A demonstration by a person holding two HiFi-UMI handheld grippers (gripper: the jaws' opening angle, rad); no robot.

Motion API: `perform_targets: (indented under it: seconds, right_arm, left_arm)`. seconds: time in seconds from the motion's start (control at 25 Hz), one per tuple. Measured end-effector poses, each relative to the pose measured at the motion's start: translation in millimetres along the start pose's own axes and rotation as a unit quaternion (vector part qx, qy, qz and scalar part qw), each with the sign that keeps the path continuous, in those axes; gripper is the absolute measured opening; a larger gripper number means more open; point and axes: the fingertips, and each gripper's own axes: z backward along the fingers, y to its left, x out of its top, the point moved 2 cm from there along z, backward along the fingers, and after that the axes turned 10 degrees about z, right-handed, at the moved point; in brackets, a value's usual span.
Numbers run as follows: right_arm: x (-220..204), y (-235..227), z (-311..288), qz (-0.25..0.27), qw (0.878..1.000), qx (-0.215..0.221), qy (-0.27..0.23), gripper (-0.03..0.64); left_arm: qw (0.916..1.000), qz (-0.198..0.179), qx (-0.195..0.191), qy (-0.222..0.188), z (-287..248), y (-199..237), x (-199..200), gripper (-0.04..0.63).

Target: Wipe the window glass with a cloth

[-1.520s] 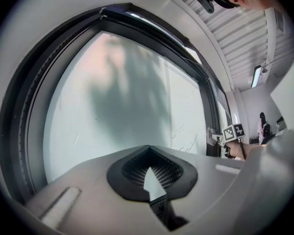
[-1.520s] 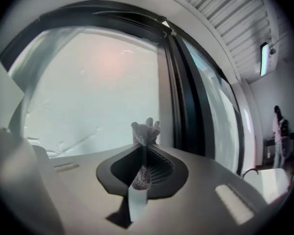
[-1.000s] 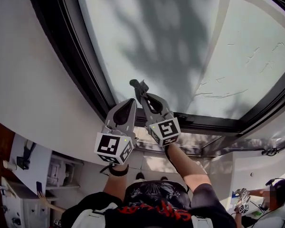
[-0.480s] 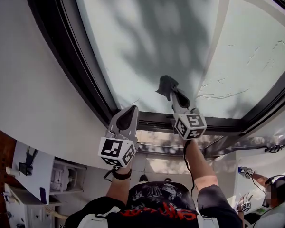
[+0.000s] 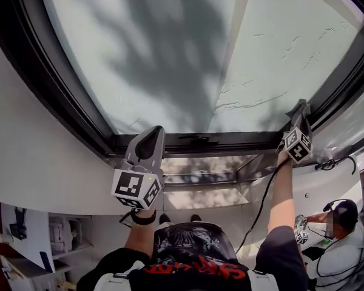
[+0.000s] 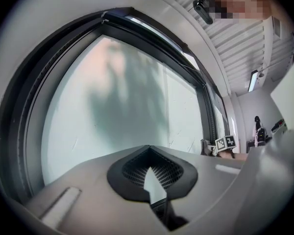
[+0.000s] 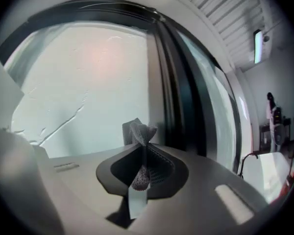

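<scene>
The window glass (image 5: 170, 53) fills the head view, frosted pale with tree shadow and scratch marks at the right. My right gripper (image 5: 300, 109) is at the pane's lower right corner, against the dark frame (image 5: 337, 77), shut on a small grey cloth (image 5: 302, 105). In the right gripper view the cloth (image 7: 140, 131) sticks up crumpled from the shut right gripper (image 7: 142, 153), with the glass (image 7: 83, 77) just behind. My left gripper (image 5: 151, 133) points at the bottom frame, apart from the pane. The left gripper (image 6: 149, 168) is shut, empty, facing the glass (image 6: 112, 111).
White wall (image 5: 30, 144) borders the frame on the left. A black cable (image 5: 261, 202) hangs from the right gripper. A seated person (image 5: 340, 229) holding marker cubes is at the lower right. A cabinet (image 5: 24, 247) stands at the lower left.
My right gripper has swept the cloth rightward along the lower glass, from the middle to the right corner by the frame. The left gripper has stayed by the bottom frame.
</scene>
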Motion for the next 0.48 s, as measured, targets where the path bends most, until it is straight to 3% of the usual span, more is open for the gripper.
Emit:
perform_targets:
  seconds: [0.04,0.12,0.2,0.28,0.36,0.48]
  right_arm:
    - [-0.9,-8.3,2.4,-0.009,1.0,-0.013,0.001,0.027]
    - [6.0,10.5,17.2,-0.023,0.999,0.014,-0.017,0.027]
    - [19.4,66.7,45.2,-0.026,0.994,0.088,-0.052,0.026]
    - [33.5,151.9,85.8,-0.019,0.977,0.191,-0.091,0.028]
    - [45.2,252.7,133.8,-0.016,0.942,0.312,-0.121,0.026]
    - [56.6,393.8,206.4,-0.025,0.86,0.489,-0.143,0.027]
  left_arm:
    - [1.0,-0.001,-0.001,0.002,0.8,-2.6,-1.9,-0.011]
    - [1.0,-0.004,0.005,0.004,2.3,-1.7,-3.4,-0.011]
    - [0.9998,-0.006,0.02,0.002,4.8,5.7,-3.0,-0.011]
    - [0.9993,-0.007,0.036,-0.001,11.7,15.4,-0.8,-0.011]
    - [0.9985,-0.01,0.054,-0.006,23.4,25.4,3.2,-0.011]
    - [0.9961,-0.014,0.085,-0.019,46.7,41.8,12.0,-0.011]
